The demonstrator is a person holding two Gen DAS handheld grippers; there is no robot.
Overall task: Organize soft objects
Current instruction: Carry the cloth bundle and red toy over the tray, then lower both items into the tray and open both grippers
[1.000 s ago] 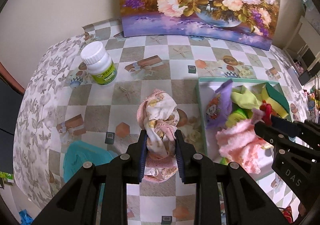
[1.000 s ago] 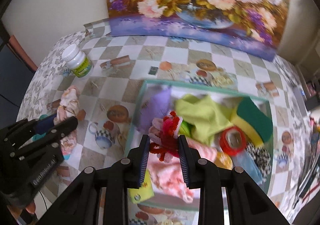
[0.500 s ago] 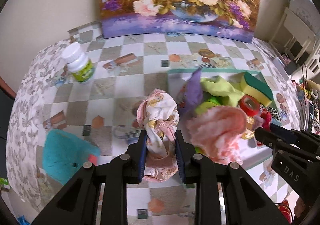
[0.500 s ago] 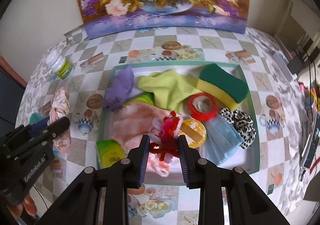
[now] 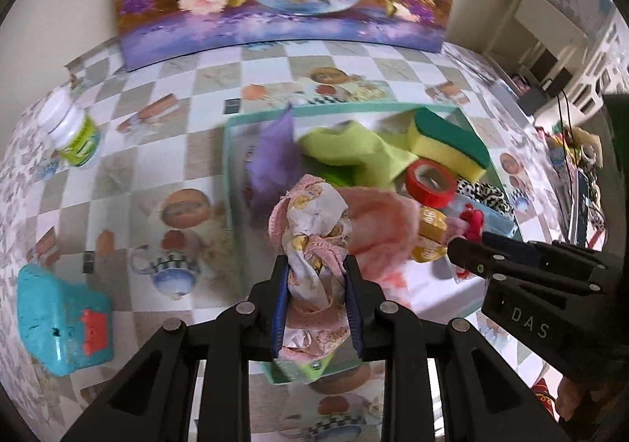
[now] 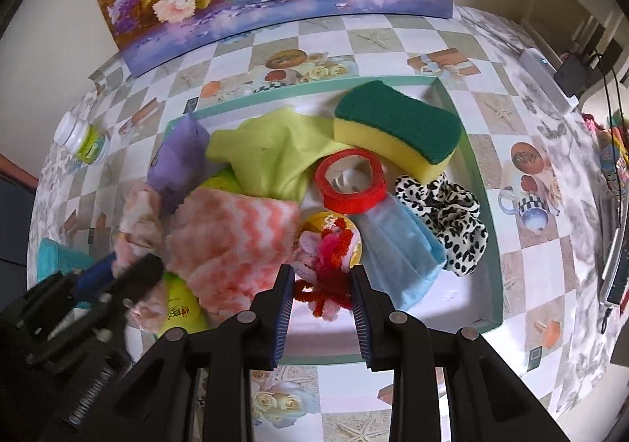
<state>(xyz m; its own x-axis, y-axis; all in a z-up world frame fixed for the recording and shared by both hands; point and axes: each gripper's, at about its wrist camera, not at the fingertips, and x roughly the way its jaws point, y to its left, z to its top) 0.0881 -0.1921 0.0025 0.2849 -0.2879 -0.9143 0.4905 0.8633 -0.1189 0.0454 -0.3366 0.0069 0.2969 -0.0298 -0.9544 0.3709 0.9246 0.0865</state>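
Two grippers are pointing steeply down over the teal tray (image 6: pixel 487 206). Left gripper (image 5: pixel 316 304) is pinching a crumpled floral cloth (image 5: pixel 310 241); right gripper (image 6: pixel 322 296) is clamping a fuzzy red-and-pink chenille bundle (image 6: pixel 328 265), possibly pipe cleaners, with a fluffy chevron towel (image 6: pixel 232 241) just left.

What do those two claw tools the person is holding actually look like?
Both are matt black plastic with angular, strutted arms joined by silver rivets. The left gripper and right gripper each have two fingers lined with ribbed blue pads. White lettering marks their sides.
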